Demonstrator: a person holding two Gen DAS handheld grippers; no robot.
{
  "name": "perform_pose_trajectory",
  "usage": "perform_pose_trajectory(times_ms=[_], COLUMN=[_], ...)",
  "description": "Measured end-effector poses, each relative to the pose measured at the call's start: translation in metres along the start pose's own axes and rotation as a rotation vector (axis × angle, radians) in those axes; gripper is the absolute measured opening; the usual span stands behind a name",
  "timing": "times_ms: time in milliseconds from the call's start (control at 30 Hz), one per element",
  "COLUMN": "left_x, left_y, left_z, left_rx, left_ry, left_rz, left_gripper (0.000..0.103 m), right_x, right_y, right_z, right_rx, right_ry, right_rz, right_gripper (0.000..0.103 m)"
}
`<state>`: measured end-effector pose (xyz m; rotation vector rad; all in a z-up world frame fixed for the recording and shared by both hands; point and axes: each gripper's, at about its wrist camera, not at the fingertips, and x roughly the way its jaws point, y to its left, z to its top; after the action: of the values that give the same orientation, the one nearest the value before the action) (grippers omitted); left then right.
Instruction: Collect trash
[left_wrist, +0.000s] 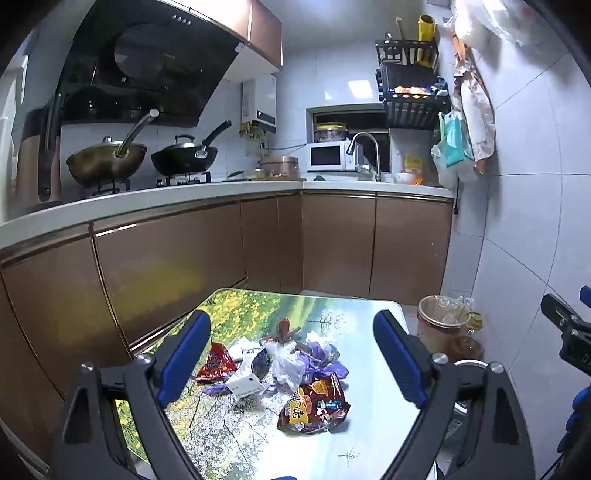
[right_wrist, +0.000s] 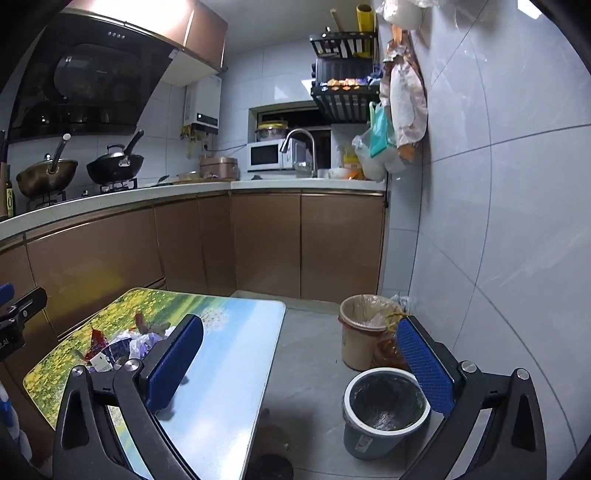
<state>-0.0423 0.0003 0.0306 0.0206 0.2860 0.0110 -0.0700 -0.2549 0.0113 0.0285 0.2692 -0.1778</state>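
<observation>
Left tongs (left_wrist: 291, 362) jaws apart, holding nothing, above the trash pile (left_wrist: 284, 365) on the counter (left_wrist: 369, 321), one white box (left_wrist: 245, 384), two red snack bags, right tongs (right_wrist: 301, 363) apart too, two bins on floor: grey bin (right_wrist: 384, 413) nearest, beige bin (right_wrist: 360, 332) behind, two woks on stove beyond.

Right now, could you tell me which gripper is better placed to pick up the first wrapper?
Left. The left gripper is open over the wrappers; the right gripper points toward the bin.
</observation>
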Motion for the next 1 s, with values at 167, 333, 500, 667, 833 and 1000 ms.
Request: perform_pose_trajectory(times_ms=[167, 333, 500, 667, 833, 1000], left_x=[-0.001, 0.003, 0.008, 0.013, 0.018, 0.031], left_y=[-0.005, -0.006, 0.0, 0.002, 0.002, 0.008], left_z=[0.0, 0.003, 0.007, 0.012, 0.013, 0.015], left_rx=[0.019, 0.013, -0.006, -0.017, -0.021, -0.03], left_ry=[-0.013, 0.001, 0.003, 0.003, 0.003, 0.024], left_rz=[-0.003, -0.021, -0.036, -0.052, -0.049, -0.047], left_gripper=[0.089, 0.09, 0.09, 0.09, 0.091, 0.091], right_x=[-0.001, 0.0, 0.006, 0.01, 0.015, 0.021], right_y=[-0.005, -0.006, -0.006, -0.003, 0.001, 0.011], right_z=[0.006, 0.01, 0.014, 0.018, 0.02, 0.018], right_rx=[0.004, 0.008, 0.011, 0.003, 0.0, -0.013], right_ry=[-0.007, -0.023, -0.033, -0.047, -0.05, -0.047], right_rz=[0.003, 0.013, 0.017, 0.012, 0.007, 0.001], right_gripper=[0.103, 0.103, 0.103, 0.103, 0.103, 0.103])
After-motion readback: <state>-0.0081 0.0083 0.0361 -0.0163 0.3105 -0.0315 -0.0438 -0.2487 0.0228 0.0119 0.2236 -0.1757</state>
